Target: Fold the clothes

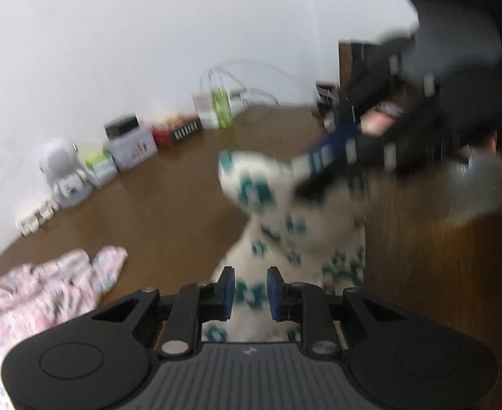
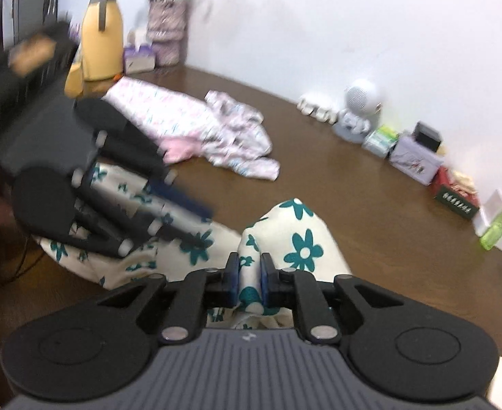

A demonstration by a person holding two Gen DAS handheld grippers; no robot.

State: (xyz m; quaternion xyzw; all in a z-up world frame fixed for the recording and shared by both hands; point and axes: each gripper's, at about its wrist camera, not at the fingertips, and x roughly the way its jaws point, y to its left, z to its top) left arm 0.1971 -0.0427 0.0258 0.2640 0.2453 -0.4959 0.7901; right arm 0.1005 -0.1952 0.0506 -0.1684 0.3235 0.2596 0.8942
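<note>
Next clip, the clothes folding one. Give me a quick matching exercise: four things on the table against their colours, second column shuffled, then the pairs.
Things:
1. garment in the right gripper
2. crumpled garment lying apart
3. jug by the wall
4. table

Colours:
A. brown
B. cream with teal flowers
C. yellow
D. pink and white print

Pairs: 1-B, 2-D, 3-C, 4-A
</note>
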